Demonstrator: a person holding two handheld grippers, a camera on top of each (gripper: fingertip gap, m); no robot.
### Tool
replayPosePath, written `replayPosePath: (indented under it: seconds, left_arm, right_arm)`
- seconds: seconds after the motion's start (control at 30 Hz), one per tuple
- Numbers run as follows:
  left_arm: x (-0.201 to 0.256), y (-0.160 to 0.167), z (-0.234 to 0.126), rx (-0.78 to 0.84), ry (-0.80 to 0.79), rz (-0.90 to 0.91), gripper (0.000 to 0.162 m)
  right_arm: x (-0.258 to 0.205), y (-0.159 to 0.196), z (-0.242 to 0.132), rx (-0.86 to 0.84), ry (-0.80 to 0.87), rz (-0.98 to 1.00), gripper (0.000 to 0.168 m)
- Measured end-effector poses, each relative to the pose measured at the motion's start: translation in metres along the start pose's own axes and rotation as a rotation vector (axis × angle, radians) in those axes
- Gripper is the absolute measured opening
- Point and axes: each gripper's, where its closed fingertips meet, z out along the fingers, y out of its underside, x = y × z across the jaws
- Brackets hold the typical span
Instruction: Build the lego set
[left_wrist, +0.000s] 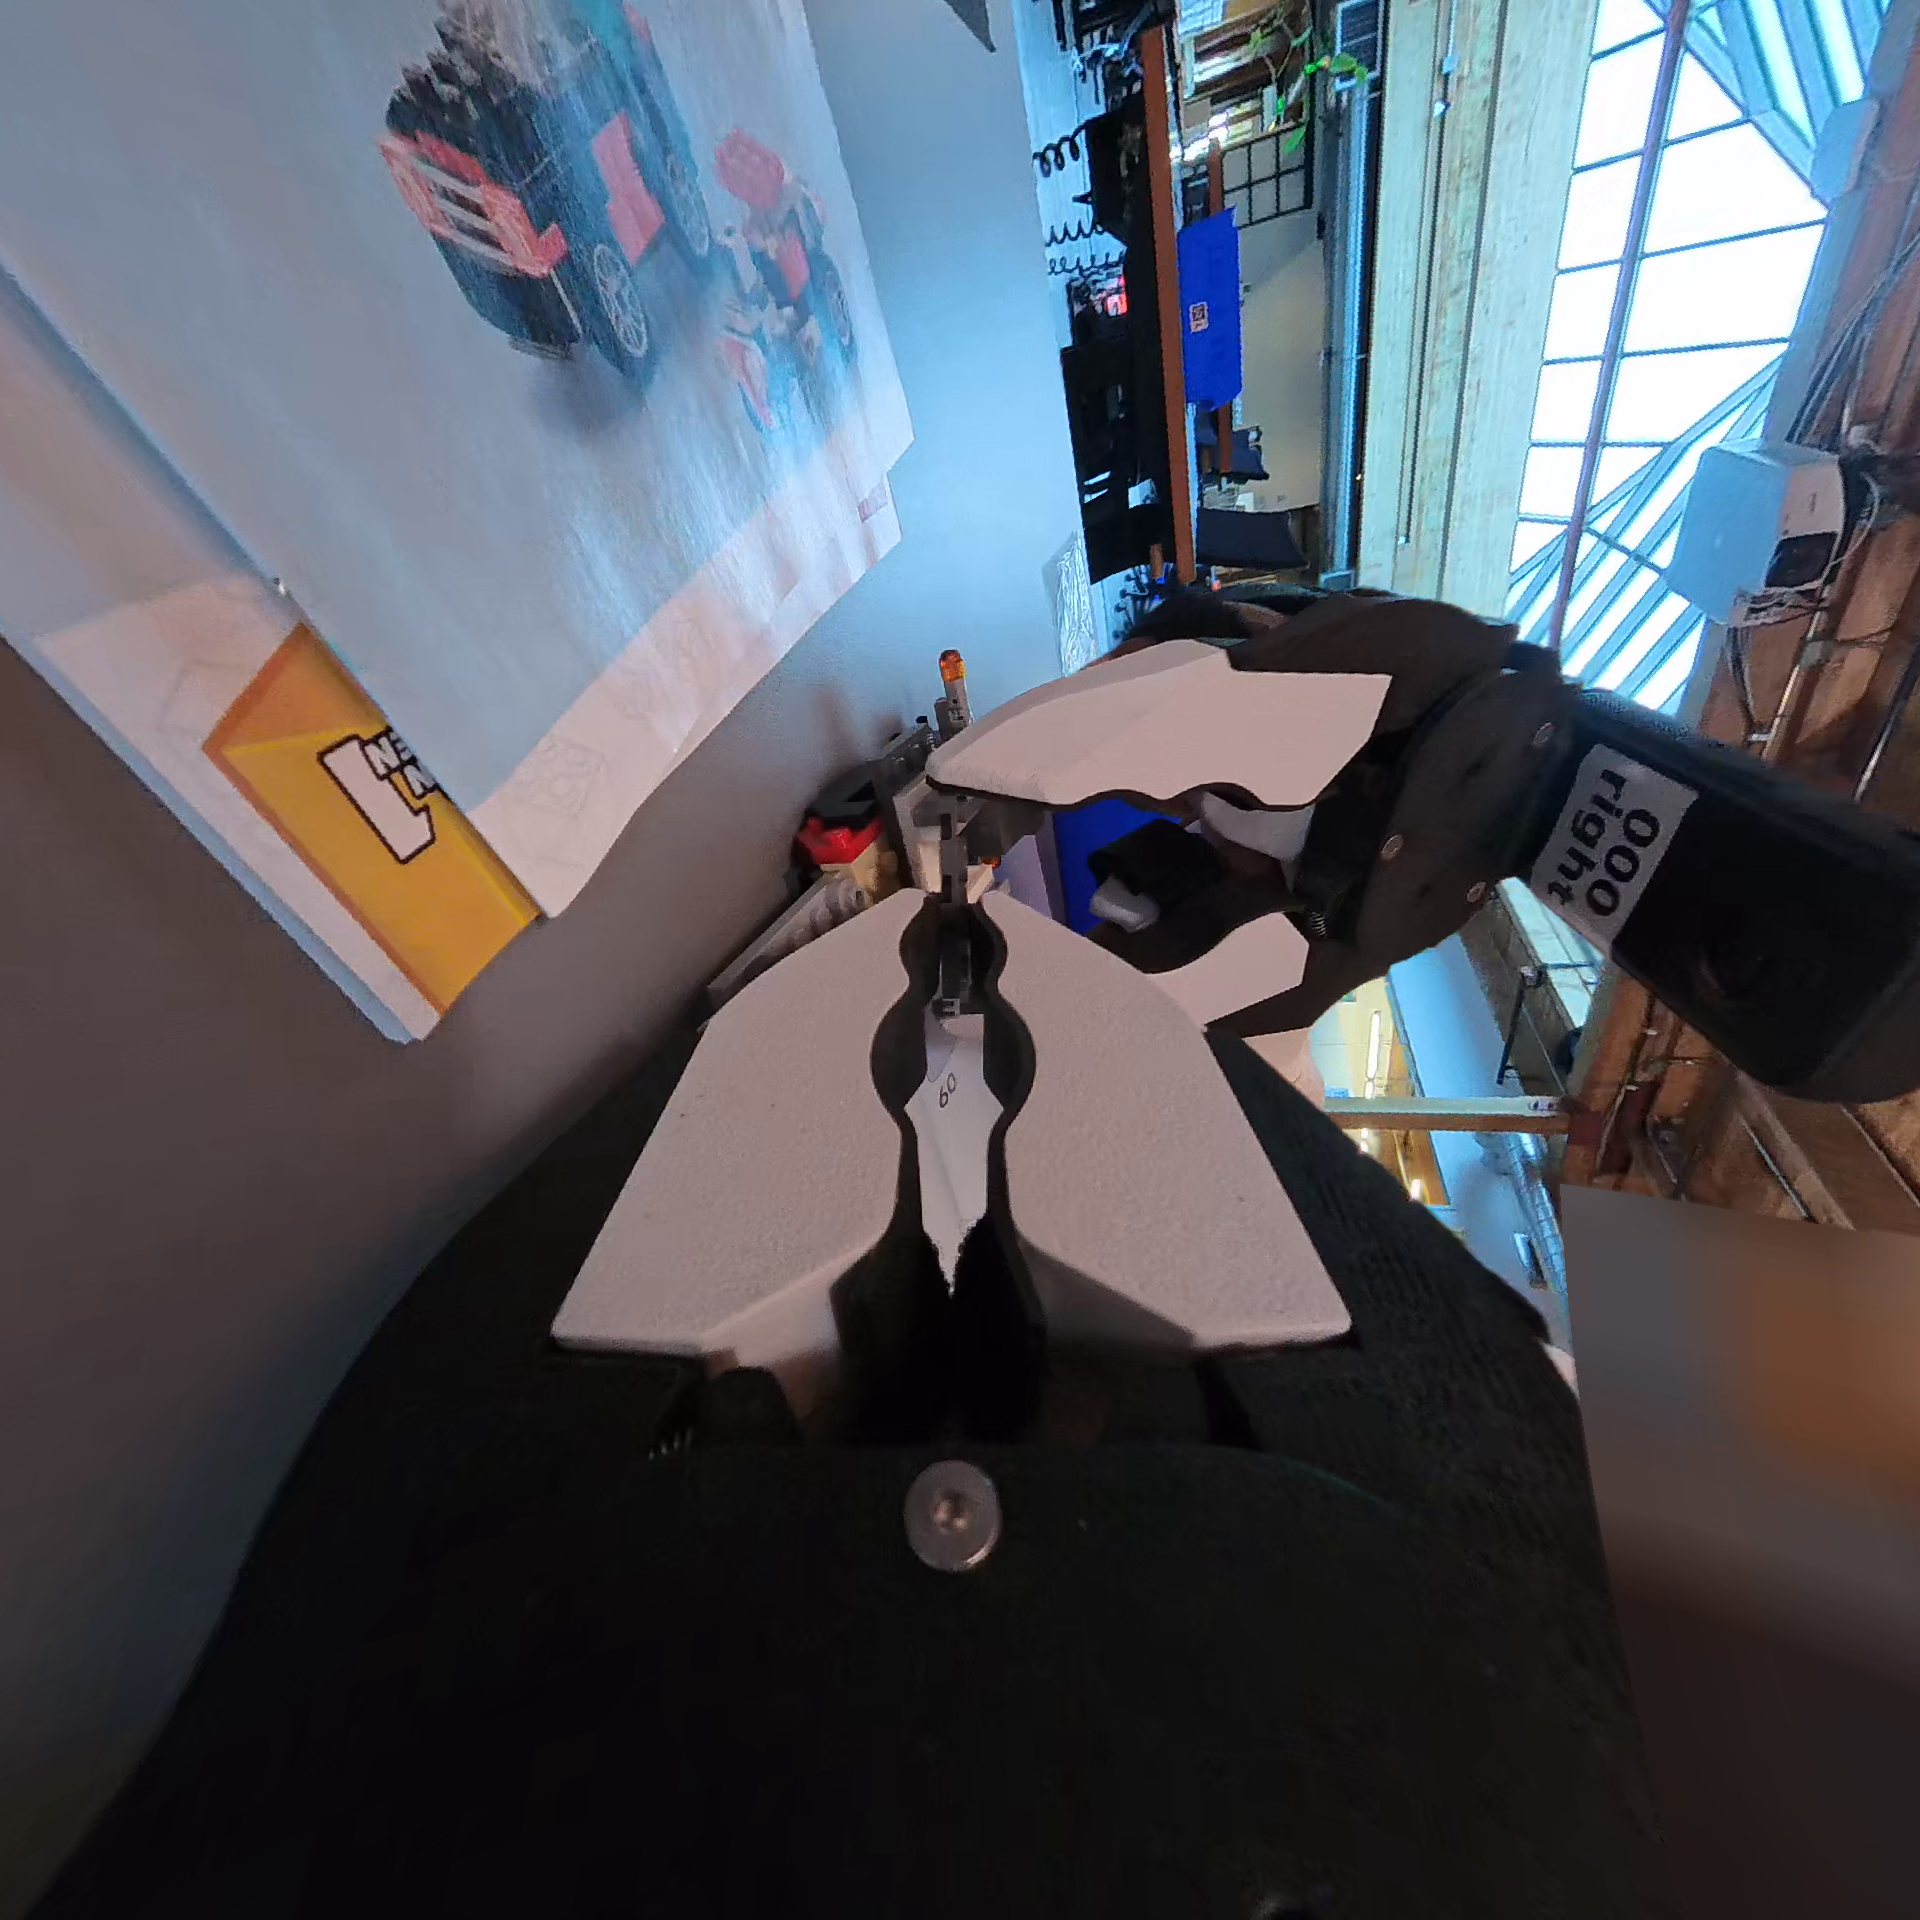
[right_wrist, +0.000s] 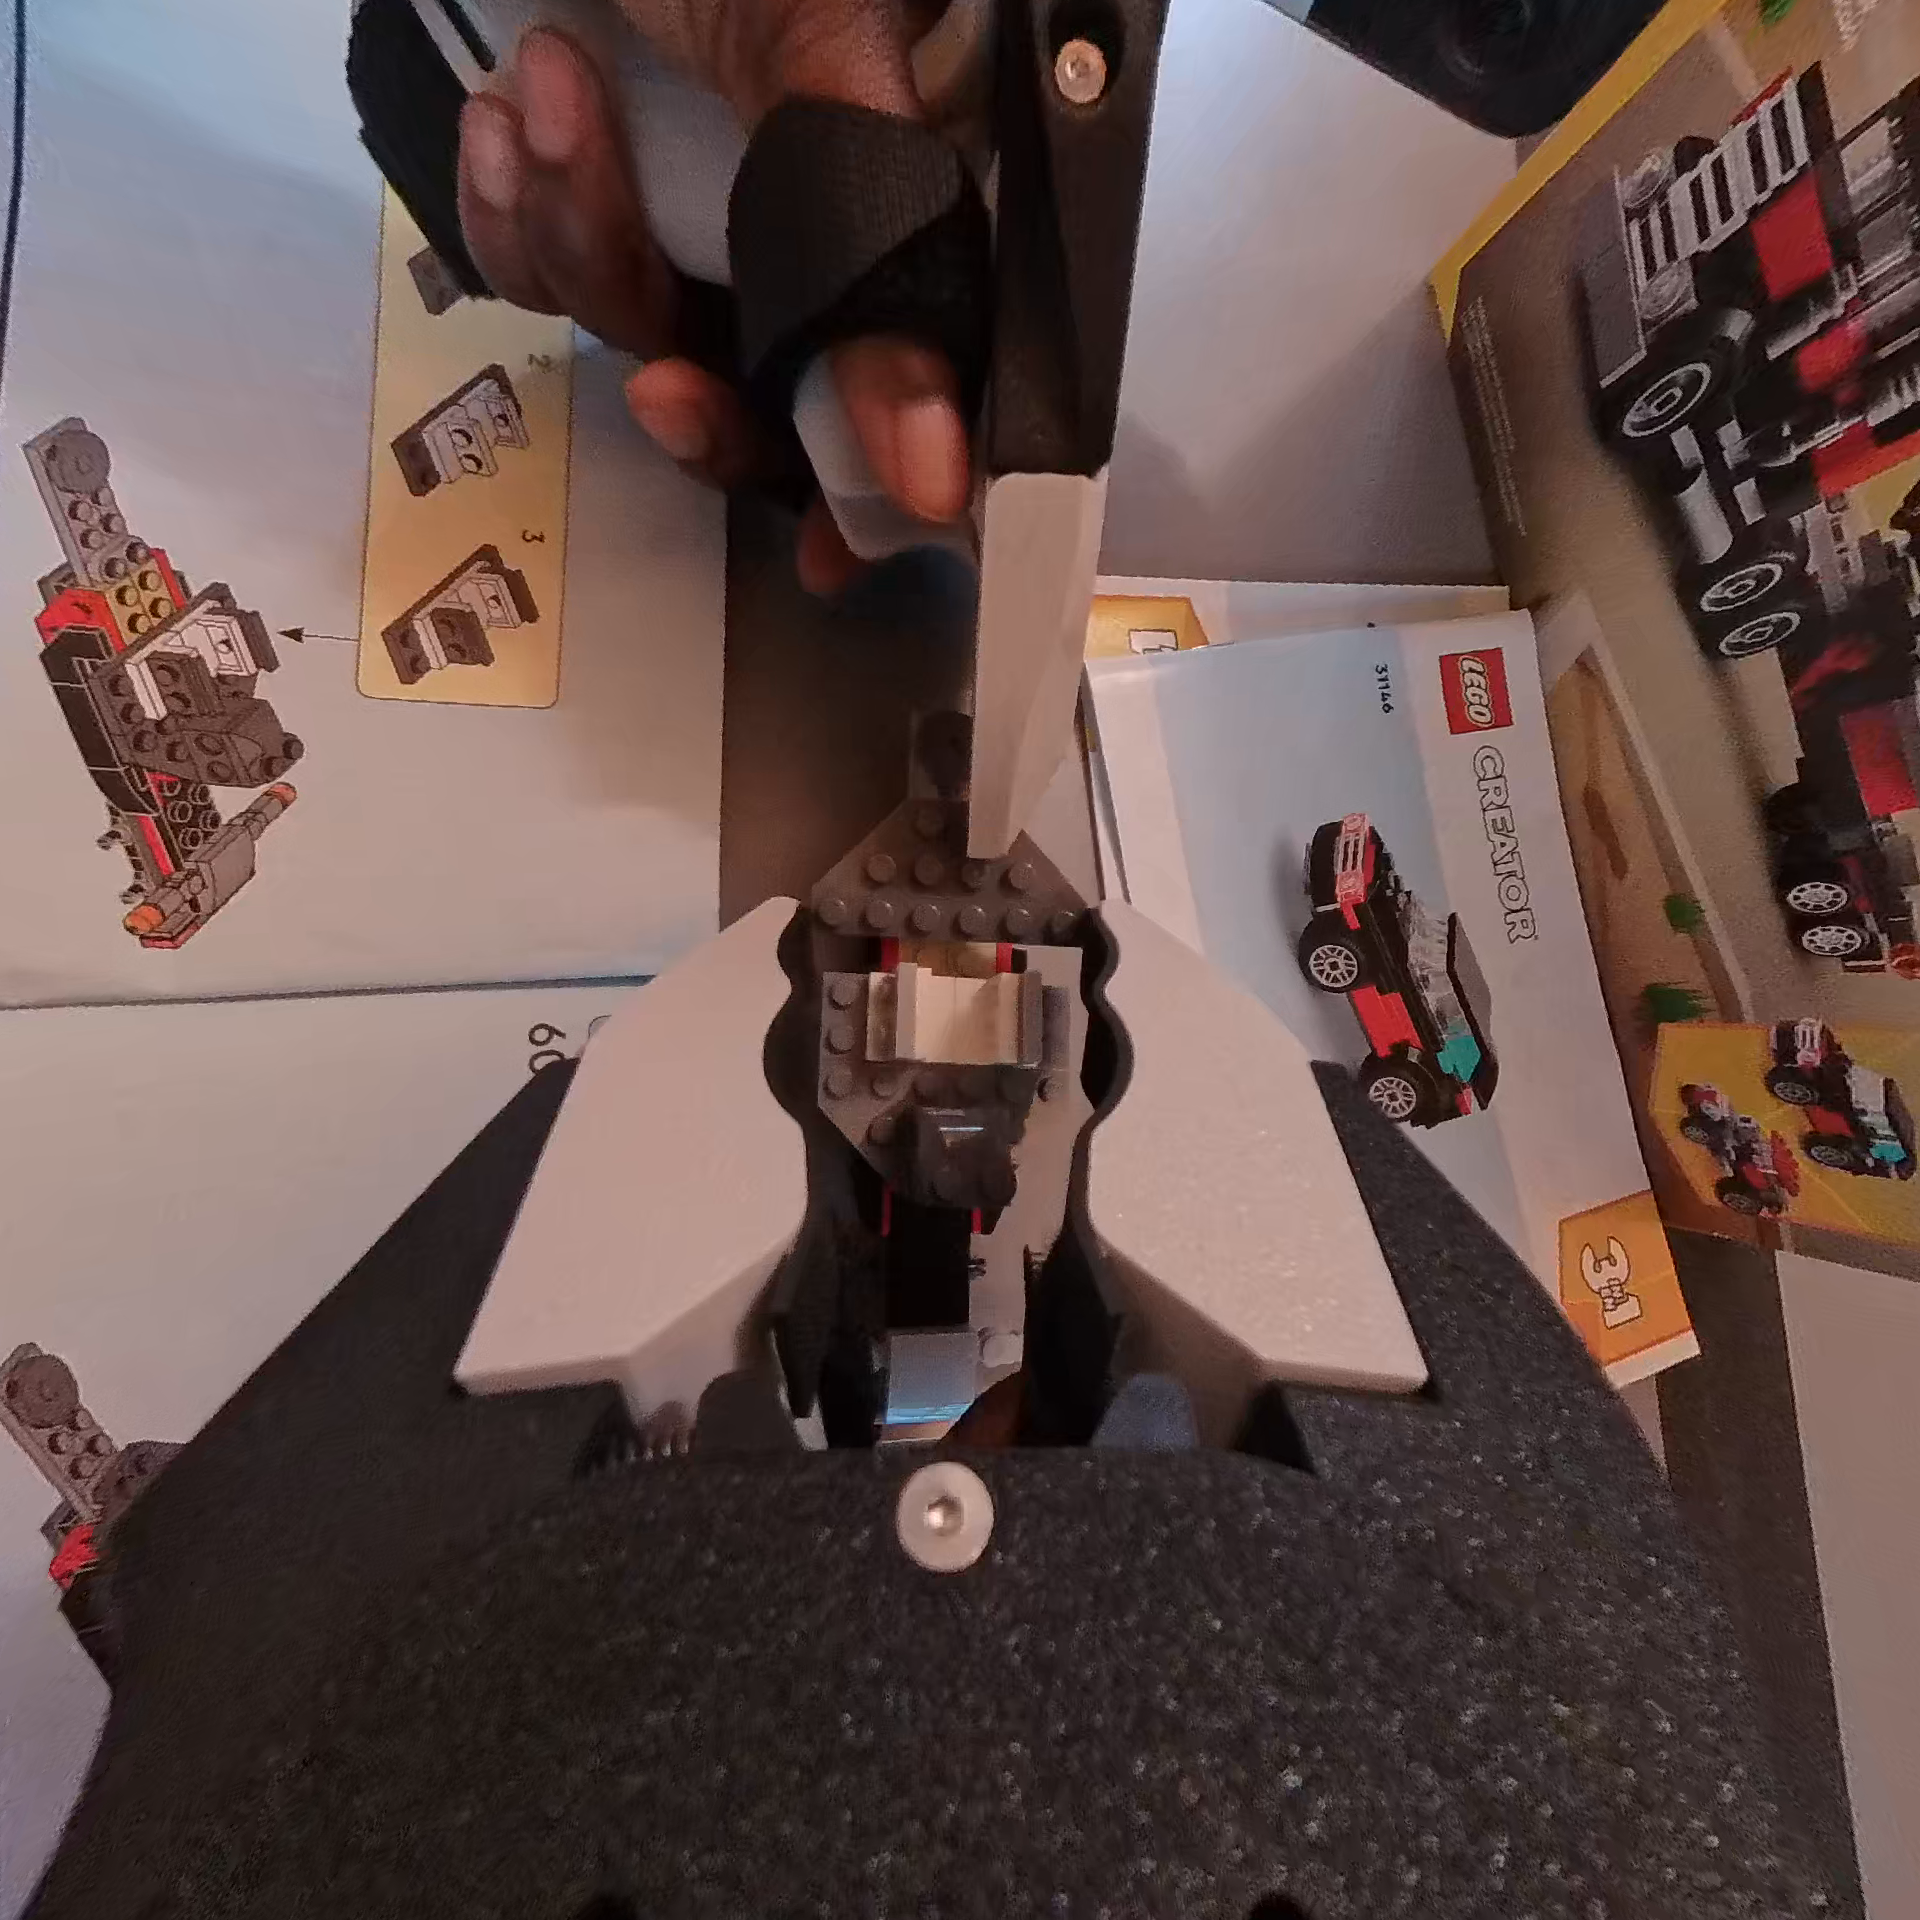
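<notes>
A part-built lego model (right_wrist: 935, 1018) of grey studded plates with white, black and red parts is held above the booklets. My right gripper (right_wrist: 943, 920) is shut on it, one finger on each side. My left gripper (left_wrist: 951, 914) is shut on the thin edge of the model's (left_wrist: 904, 774) grey plate. In the right wrist view the left gripper (right_wrist: 987, 847) comes in from the top, edge-on, its tips on the plate's far end. The right gripper (left_wrist: 1039, 852) shows from the side in the left wrist view. An orange-tipped piece (left_wrist: 951, 665) sticks out of the model.
An open instruction booklet (right_wrist: 260, 520) lies to the left under the grippers. A second booklet with a car on its cover (right_wrist: 1299, 779) and the set's box (right_wrist: 1714, 416) lie to the right. A person's hand (right_wrist: 623, 208) grips the left gripper's handle. Left and right tips are no more than a few centimetres apart.
</notes>
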Motion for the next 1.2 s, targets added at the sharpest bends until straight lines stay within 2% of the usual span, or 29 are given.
replayPosePath:
  seconds: [0.07, 0.1, 0.2, 0.3, 0.37, 0.43, 0.5, 0.7, 0.97, 1.2]
  left_arm:
    - [0.002, 0.000, -0.001, 0.000, 0.018, 0.016, 0.006]
    - [0.004, 0.001, -0.003, -0.003, 0.024, 0.046, 0.012]
    - [0.019, -0.004, -0.016, 0.055, 0.030, 0.250, 0.019]
    - [0.015, -0.004, -0.026, 0.054, -0.166, 0.698, 0.020]
    - [0.010, 0.005, -0.025, -0.041, -0.277, 1.007, 0.020]
    - [-0.002, 0.011, -0.021, -0.154, -0.397, 1.225, 0.026]
    - [-0.008, 0.015, -0.014, -0.215, -0.435, 1.349, 0.026]
    - [-0.014, 0.018, 0.000, -0.246, -0.386, 1.302, 0.012]
    - [-0.014, 0.008, 0.002, -0.224, -0.378, 1.269, 0.011]
    - [-0.012, 0.010, 0.017, -0.279, -0.375, 1.324, 0.000]
  right_arm:
    - [-0.001, 0.000, 0.000, -0.016, -0.006, 0.006, 0.049]
    - [-0.002, 0.000, -0.001, -0.025, -0.017, 0.010, 0.050]
    - [-0.005, 0.003, -0.003, -0.077, -0.042, 0.017, 0.050]
    - [-0.004, 0.006, -0.001, -0.140, -0.060, 0.030, 0.050]
    - [-0.004, 0.009, 0.001, -0.192, -0.075, 0.034, 0.050]
    - [-0.004, 0.010, 0.003, -0.233, -0.084, 0.033, 0.050]
    - [-0.003, 0.011, 0.006, -0.260, -0.094, 0.038, 0.050]
    - [-0.002, 0.011, 0.008, -0.285, -0.106, 0.058, 0.049]
    - [-0.002, 0.013, 0.005, -0.276, -0.112, 0.081, 0.049]
    - [-0.003, 0.013, 0.005, -0.270, -0.125, 0.080, 0.049]
